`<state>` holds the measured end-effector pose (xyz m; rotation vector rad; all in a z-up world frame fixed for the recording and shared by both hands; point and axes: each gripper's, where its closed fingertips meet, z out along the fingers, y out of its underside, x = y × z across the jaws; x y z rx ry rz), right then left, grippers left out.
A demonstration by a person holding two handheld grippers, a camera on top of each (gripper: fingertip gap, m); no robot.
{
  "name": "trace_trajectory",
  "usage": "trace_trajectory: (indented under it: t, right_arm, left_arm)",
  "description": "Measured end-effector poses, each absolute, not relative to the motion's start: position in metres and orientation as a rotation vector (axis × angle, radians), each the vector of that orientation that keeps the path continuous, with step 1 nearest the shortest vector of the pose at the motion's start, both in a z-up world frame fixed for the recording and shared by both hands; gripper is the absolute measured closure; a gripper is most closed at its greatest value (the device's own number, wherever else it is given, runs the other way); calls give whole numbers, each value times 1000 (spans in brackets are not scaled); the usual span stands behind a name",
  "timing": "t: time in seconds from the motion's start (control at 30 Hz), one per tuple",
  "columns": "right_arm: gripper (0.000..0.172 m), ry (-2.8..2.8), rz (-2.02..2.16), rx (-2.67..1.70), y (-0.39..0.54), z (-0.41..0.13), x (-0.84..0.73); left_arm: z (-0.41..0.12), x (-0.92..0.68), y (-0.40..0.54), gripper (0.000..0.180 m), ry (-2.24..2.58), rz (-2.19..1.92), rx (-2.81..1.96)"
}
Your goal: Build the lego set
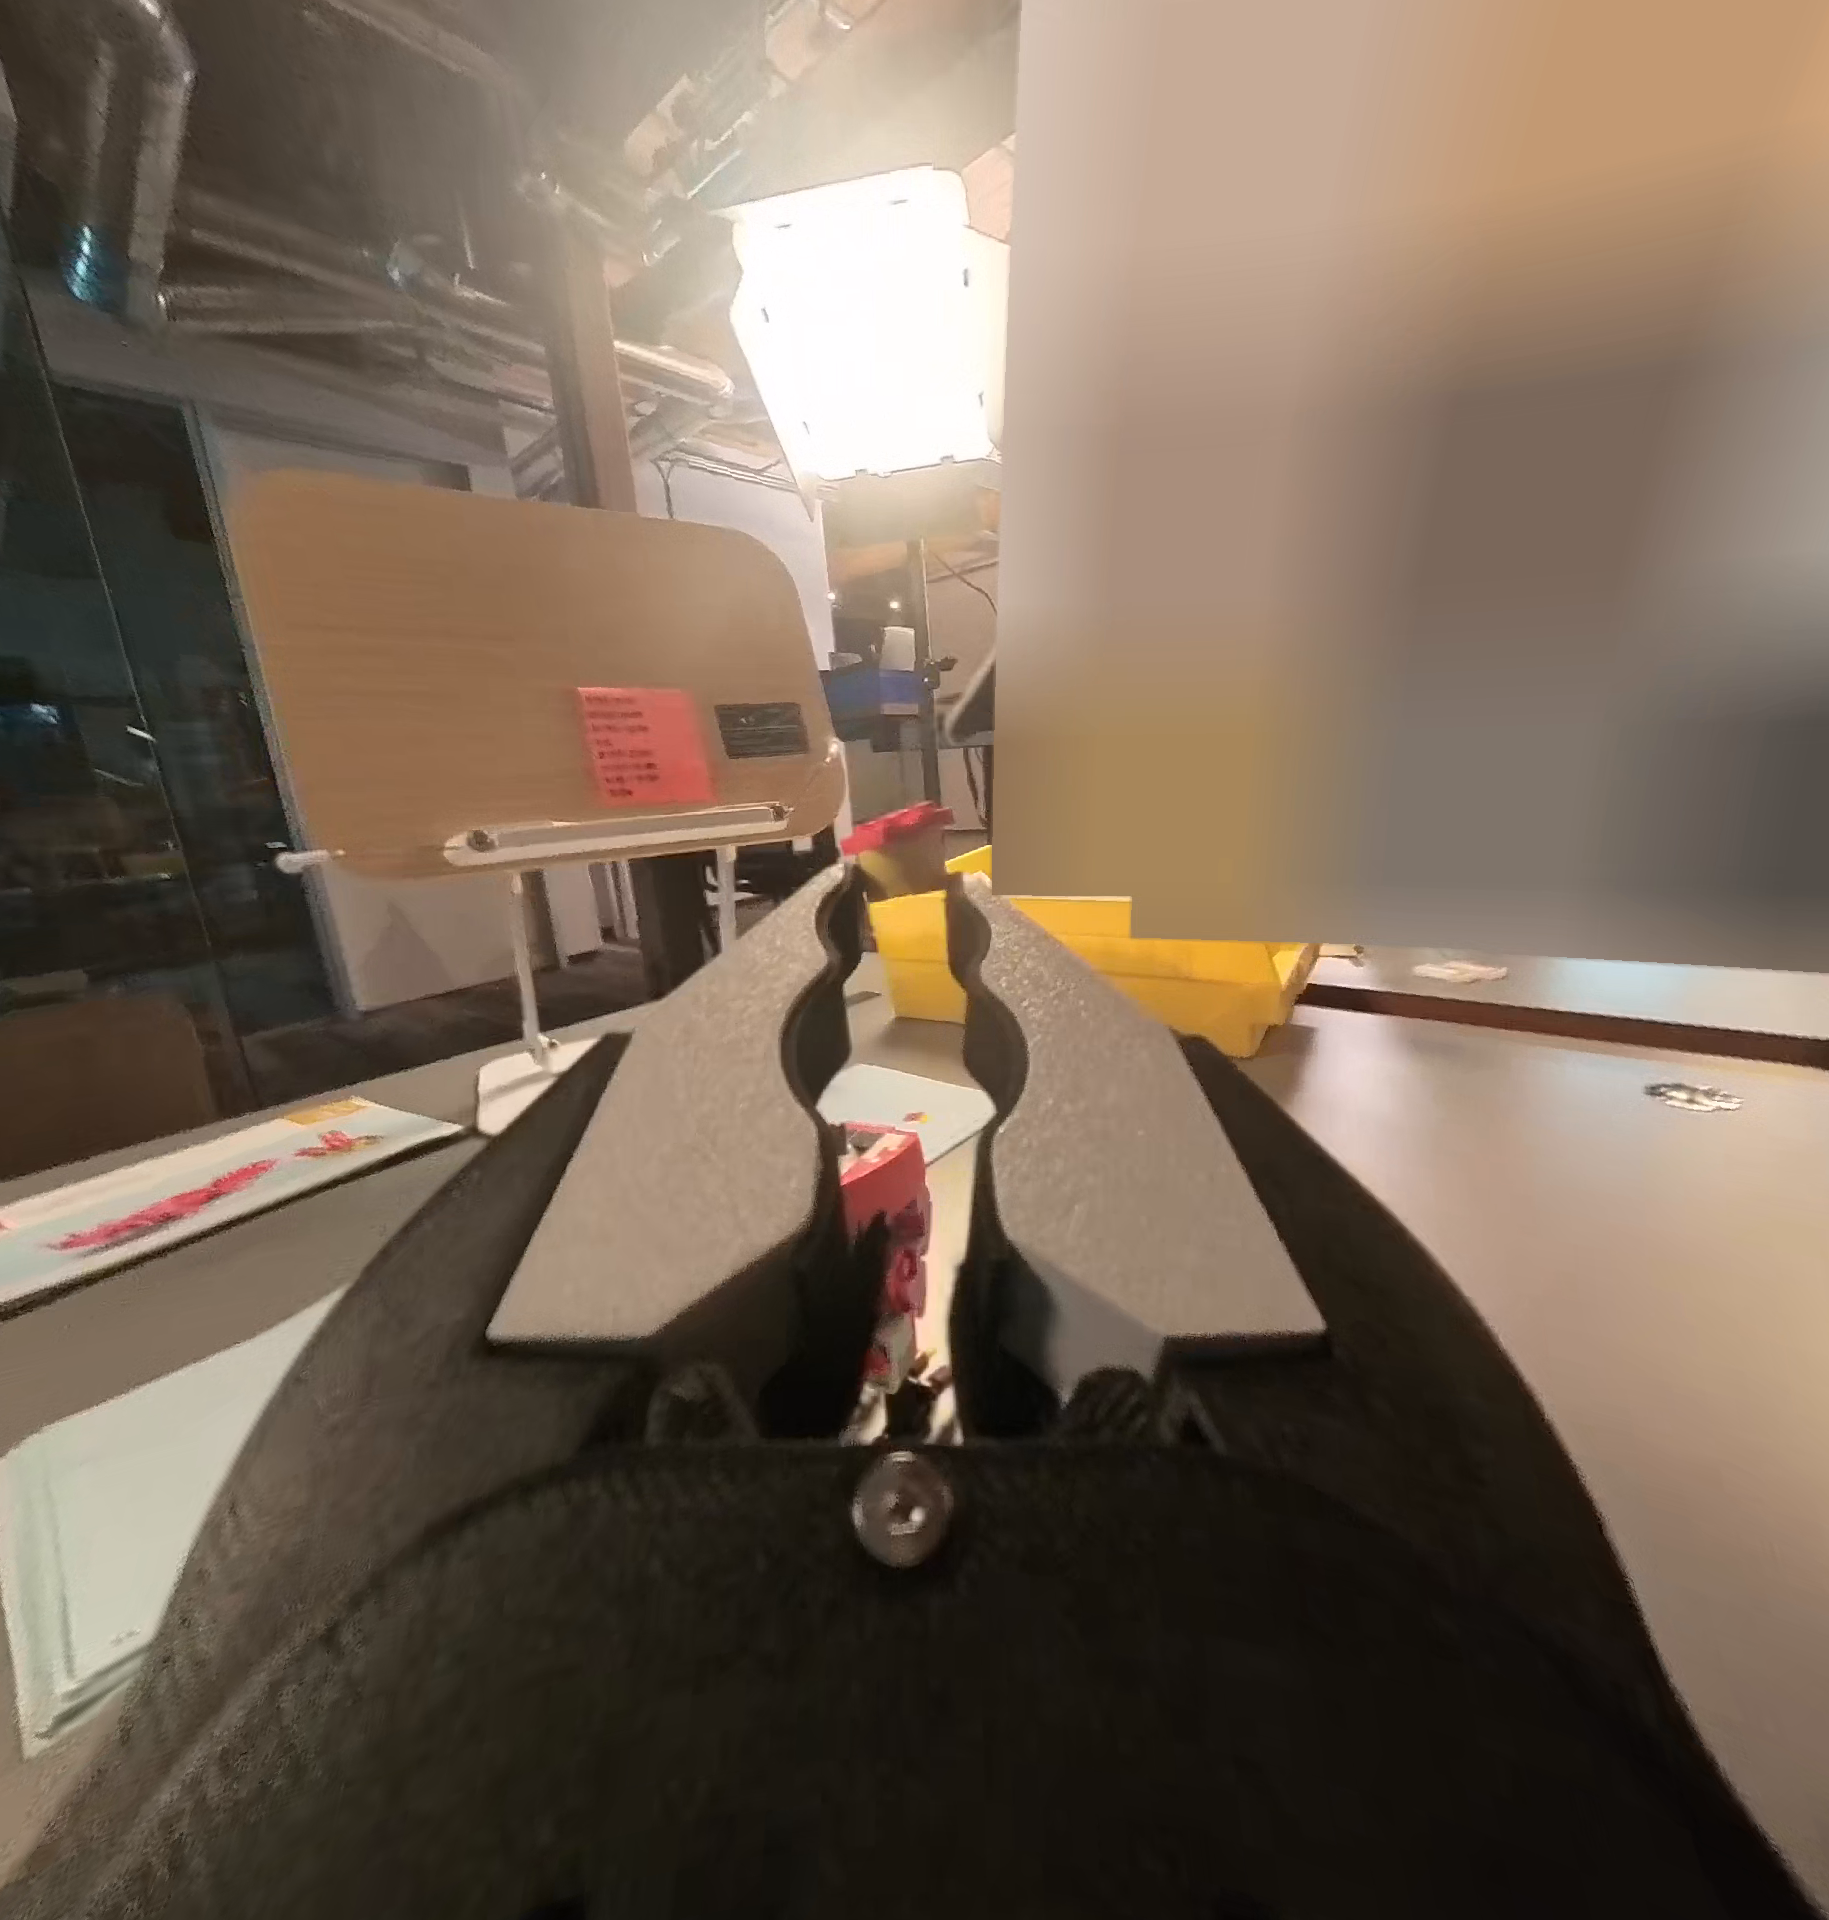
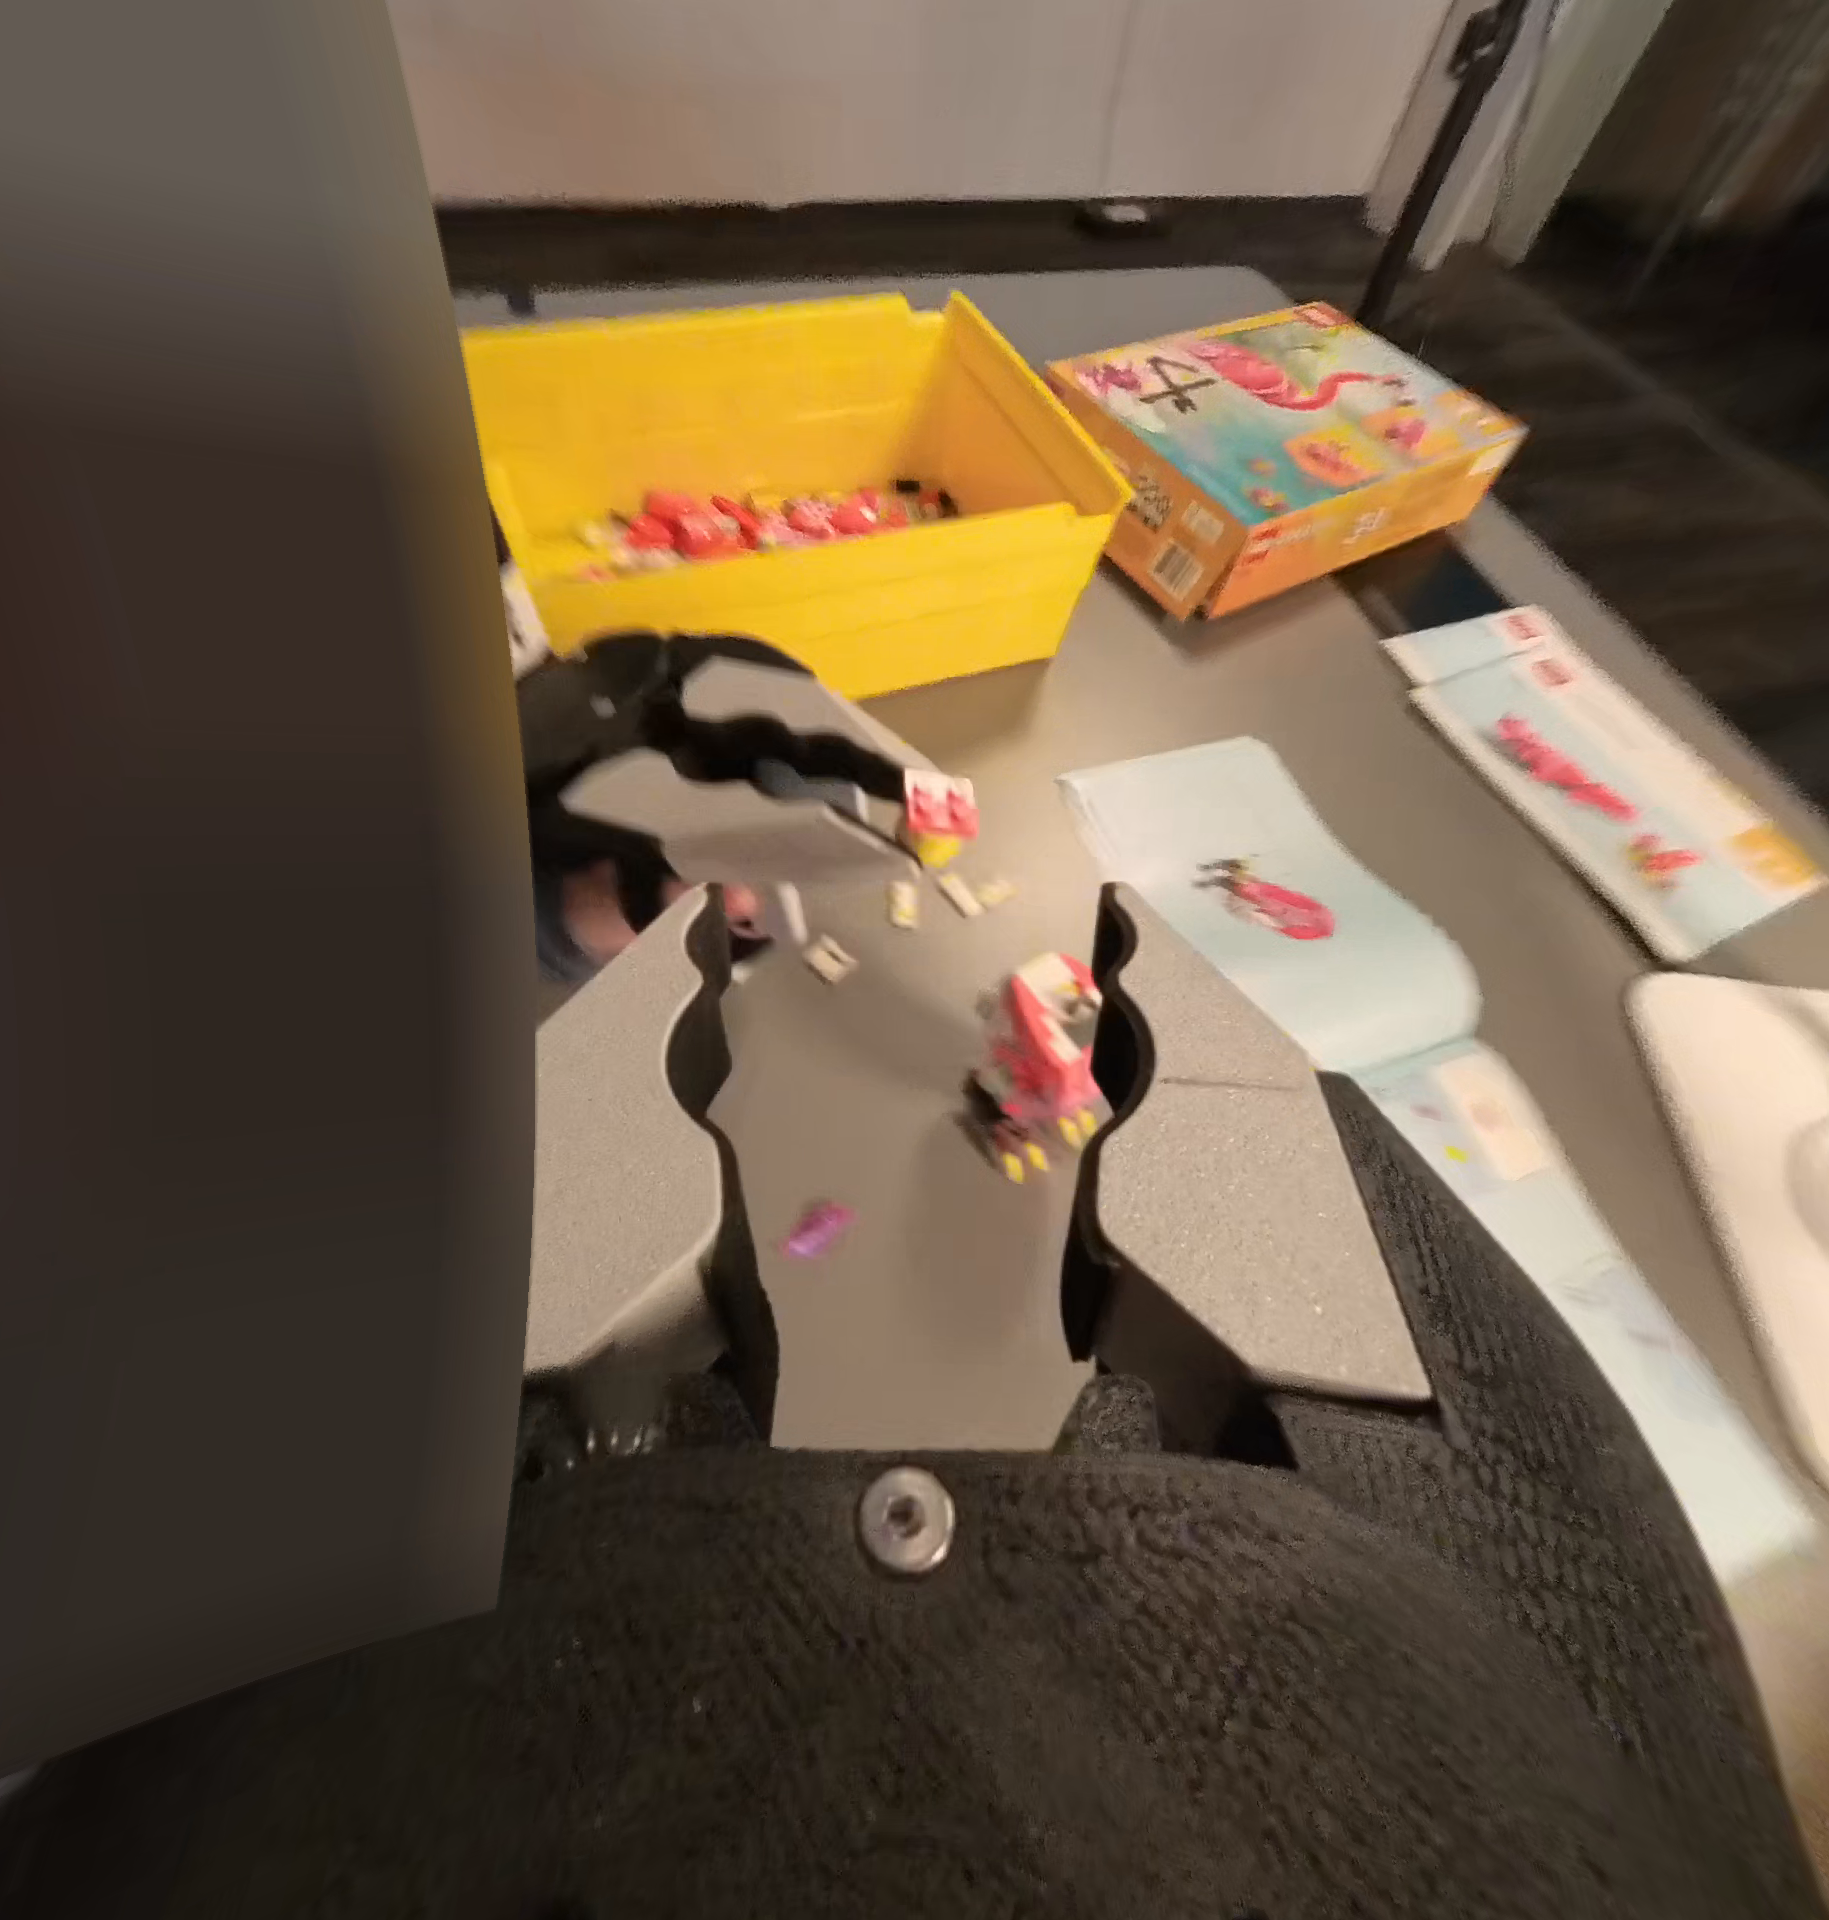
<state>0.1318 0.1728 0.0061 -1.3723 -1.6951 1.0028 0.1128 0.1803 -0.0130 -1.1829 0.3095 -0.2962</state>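
My left gripper (image 1: 897,883) is shut on a small red and yellow brick piece (image 1: 894,847) at its fingertips, held above the table. The right wrist view shows the same gripper (image 2: 915,831) with the piece (image 2: 939,808) pinched between its tips. My right gripper (image 2: 905,914) is open and empty, hovering over the grey table (image 2: 889,1299). A pink and white brick model (image 2: 1035,1060) stands on the table between its fingers, close to the right finger (image 2: 1180,1039); whether they touch is unclear. The model also shows below my left gripper (image 1: 884,1195).
A yellow bin (image 2: 785,613) with several red bricks stands at the back, an orange toy box (image 2: 1294,447) beside it. Booklets (image 2: 1284,894) (image 2: 1616,769) lie to the right. Small loose pieces (image 2: 951,894) and a purple piece (image 2: 816,1229) lie on the table. A wooden book stand (image 1: 525,665) stands ahead of the left gripper. My two grippers' fingertips are within a few centimetres of each other.
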Motion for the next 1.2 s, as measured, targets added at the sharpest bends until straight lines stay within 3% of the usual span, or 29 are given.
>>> trace_trajectory:
  t: [0.23, 0.33, 0.57, 0.73, 1.2]
  right_arm:
    - [103, -1709, 87, -785, 196, -25, 130]
    - [105, -1688, -98, -536, 183, -30, 116]
    - [123, -1666, -144, -455, 186, -32, 100]
    - [150, -1634, -141, -428, 186, -26, 101]
    - [159, -1596, -129, -469, 188, -30, 103]
  left_arm:
    - [-18, 115, 184, 167, 263, -502, -1229]
    - [-20, 116, 184, 167, 258, -555, -1237]
    - [-23, 122, 184, 167, 274, -611, -1252]
    - [-24, 126, 183, 167, 286, -638, -1257]
    - [-26, 126, 184, 167, 265, -668, -1274]
